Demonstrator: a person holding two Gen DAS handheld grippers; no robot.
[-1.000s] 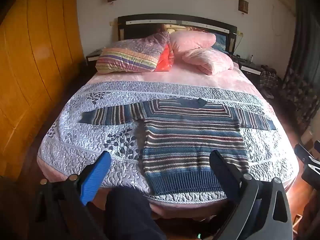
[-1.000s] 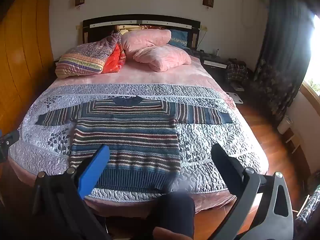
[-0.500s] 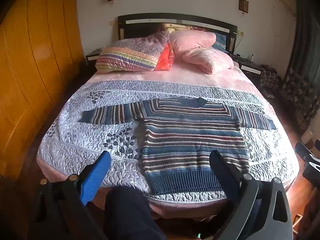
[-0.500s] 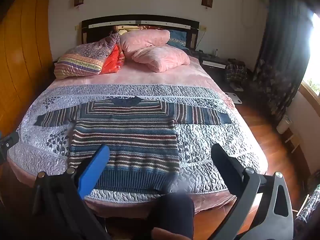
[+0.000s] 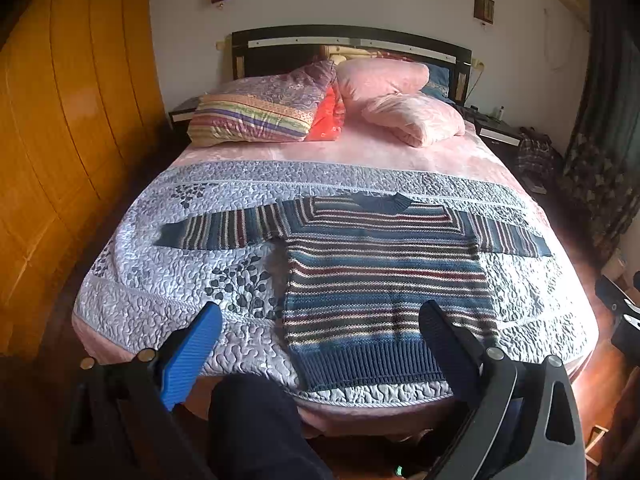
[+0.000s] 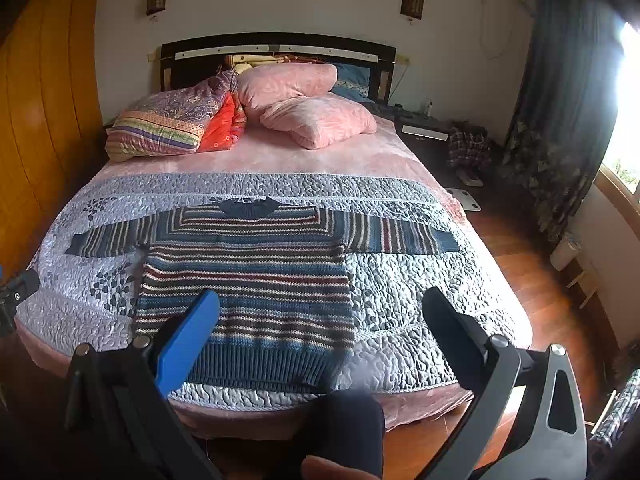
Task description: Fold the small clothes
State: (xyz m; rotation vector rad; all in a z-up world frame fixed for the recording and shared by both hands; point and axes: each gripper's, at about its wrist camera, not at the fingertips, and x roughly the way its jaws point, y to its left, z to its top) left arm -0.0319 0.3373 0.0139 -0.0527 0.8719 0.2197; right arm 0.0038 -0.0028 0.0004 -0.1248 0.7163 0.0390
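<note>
A striped knit sweater (image 5: 384, 276) (image 6: 248, 276) in blue, maroon and cream lies flat on the quilted bedspread, both sleeves spread out sideways and the hem toward me. My left gripper (image 5: 320, 320) hangs open above the foot of the bed, near the sweater's lower left part, holding nothing. My right gripper (image 6: 320, 312) is open too, over the hem's right side, its fingers apart and empty. A person's dark-clad knee (image 5: 256, 420) (image 6: 348, 420) shows below each gripper.
The bed (image 5: 132, 292) fills the room's middle, with several pillows (image 5: 256, 112) at the dark headboard. An orange wardrobe (image 5: 60, 140) stands on the left. Nightstands, a curtain (image 6: 560, 100), a bathroom scale (image 6: 464, 199) and wooden floor (image 6: 532, 280) lie to the right.
Both views have crept slightly nearer the bed; the sweater and both open grippers are otherwise unchanged.
</note>
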